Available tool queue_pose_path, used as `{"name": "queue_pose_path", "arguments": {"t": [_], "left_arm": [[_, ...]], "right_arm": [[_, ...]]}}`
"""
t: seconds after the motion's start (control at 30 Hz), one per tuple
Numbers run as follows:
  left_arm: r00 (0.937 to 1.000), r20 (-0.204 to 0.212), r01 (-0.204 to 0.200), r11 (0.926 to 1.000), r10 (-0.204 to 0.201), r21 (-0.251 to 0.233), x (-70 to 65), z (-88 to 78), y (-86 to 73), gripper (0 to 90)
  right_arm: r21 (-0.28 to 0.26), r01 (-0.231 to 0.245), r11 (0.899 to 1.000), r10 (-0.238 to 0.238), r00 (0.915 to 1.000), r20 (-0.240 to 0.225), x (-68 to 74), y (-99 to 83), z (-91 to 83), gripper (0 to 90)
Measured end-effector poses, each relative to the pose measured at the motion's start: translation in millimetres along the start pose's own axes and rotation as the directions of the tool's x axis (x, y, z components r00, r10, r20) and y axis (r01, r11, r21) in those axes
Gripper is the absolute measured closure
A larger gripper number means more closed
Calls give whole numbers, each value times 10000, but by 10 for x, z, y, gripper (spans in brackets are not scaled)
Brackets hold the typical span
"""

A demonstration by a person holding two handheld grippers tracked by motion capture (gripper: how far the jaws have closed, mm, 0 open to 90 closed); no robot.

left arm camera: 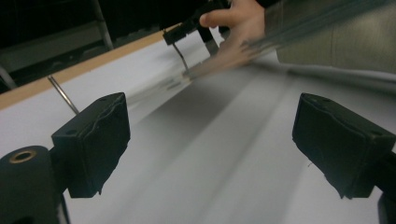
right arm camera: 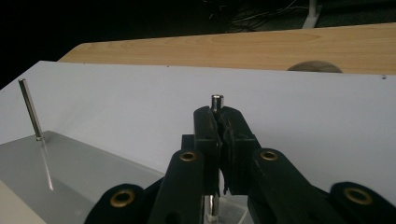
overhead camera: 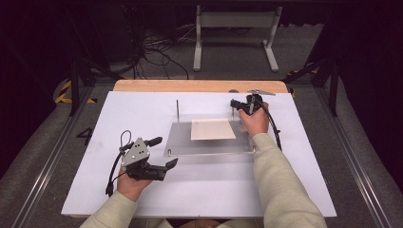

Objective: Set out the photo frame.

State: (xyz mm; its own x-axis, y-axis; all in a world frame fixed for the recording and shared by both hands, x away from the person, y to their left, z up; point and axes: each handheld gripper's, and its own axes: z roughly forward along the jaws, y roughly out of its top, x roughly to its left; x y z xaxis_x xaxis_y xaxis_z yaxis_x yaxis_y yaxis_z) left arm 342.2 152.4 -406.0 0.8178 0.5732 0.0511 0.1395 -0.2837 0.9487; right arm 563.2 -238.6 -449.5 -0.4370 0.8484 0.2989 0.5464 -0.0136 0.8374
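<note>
White board (overhead camera: 142, 109) covered the desk. Near its front-left corner the left gripper (overhead camera: 167, 164) hung with jaws wide apart, nothing between them, just left of the clear plate (overhead camera: 209, 145). At the plate's far-left corner stood a thin rod (overhead camera: 177, 110). At its far-right corner the right gripper (overhead camera: 234, 104) was clamped on another upright rod (right arm camera: 217, 101).

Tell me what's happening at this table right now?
A person works with handheld tongs at a white table. The right tongs are shut on an upright metal post at the far right corner of a clear plate, which carries a cream sheet. Another post stands at the plate's far left corner. The left tongs are open with nothing between them, near the plate's near left corner.
</note>
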Motion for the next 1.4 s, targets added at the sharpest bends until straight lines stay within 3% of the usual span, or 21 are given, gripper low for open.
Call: {"name": "queue_pose_path", "arguments": {"t": [0.13, 0.23, 0.37, 0.6, 0.73, 0.83, 1.1, 1.4], "left_arm": [[9999, -42, -151, 9995, 150, -261, -46, 48, 82, 179], [9988, -299, -394, 9990, 388, -191, -84, 84, 112, 403], [9956, -632, -698, 9975, 690, -108, -90, 74, 125, 451], [9947, -690, -767, 9971, 765, 1, -85, 65, 133, 459], [9939, -727, -831, 9965, 835, 80, -80, 64, 133, 458], [9944, -696, -793, 9968, 798, 92, -65, 64, 143, 458], [9948, -654, -770, 9970, 777, 125, -49, 65, 164, 457], [9953, -548, -783, 9967, 793, 204, -17, 60, 185, 457]], "right_arm": [[5, -15, 10000, 15, 10000, 10, 4, -2, -7, 857], [59, 80, 10000, -80, 10000, 20, 15, 2, -22, 857], [-50, 26, 10000, -26, 10000, -3, 9, -13, -23, 856], [-8, 115, 9999, -115, 9999, 45, 22, -6, -39, 853], [182, 370, 9992, -379, 9978, 546, 83, 20, -83, 793], [175, 649, 9977, -662, 9939, 880, 135, 55, -211, 752], [-298, 1244, 9918, -1242, 9922, 106, 243, 40, -720, 717], [-730, 2288, 9707, -2314, 9724, -293, 436, -184, -1313, 670]]}}
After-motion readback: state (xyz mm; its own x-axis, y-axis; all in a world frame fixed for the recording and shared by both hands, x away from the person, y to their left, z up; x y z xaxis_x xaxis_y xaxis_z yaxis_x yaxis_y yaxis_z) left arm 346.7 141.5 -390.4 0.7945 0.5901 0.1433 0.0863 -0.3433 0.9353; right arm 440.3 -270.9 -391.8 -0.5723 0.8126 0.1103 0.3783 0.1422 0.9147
